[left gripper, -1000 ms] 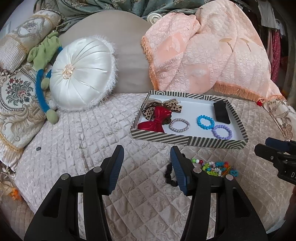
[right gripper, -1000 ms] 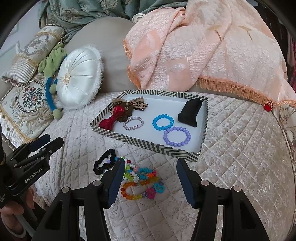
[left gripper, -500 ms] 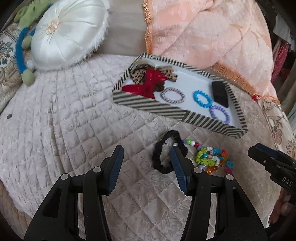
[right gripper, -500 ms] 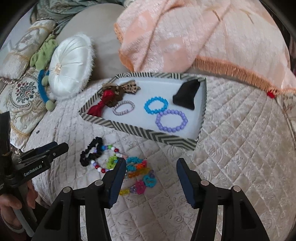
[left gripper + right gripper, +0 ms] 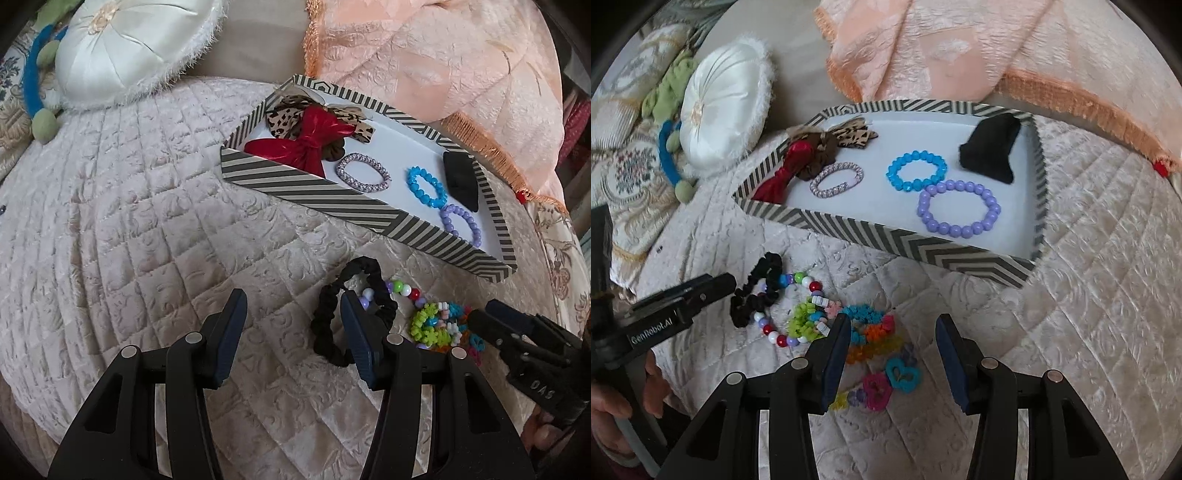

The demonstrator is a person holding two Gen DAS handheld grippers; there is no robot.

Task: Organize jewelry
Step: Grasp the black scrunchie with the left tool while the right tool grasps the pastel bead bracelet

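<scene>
Bracelets: loose bead pile [image 5: 827,325] lies on quilted bedspread [image 5: 1089,277], just beside striped tray [image 5: 886,236] at its 6 o'clock side; black scrunchie [image 5: 332,317] touches the pile. Left gripper [image 5: 291,332] jaws apart, right fingertip over scrunchie loop. Right gripper [image 5: 892,354] jaws apart above the pile; purple bracelet [image 5: 958,208], blue bracelet [image 5: 916,171] in tray.

Open right tongs [image 5: 890,354] hover over colourful bracelets [image 5: 866,334] beside striped tray [image 5: 886,236].
</scene>
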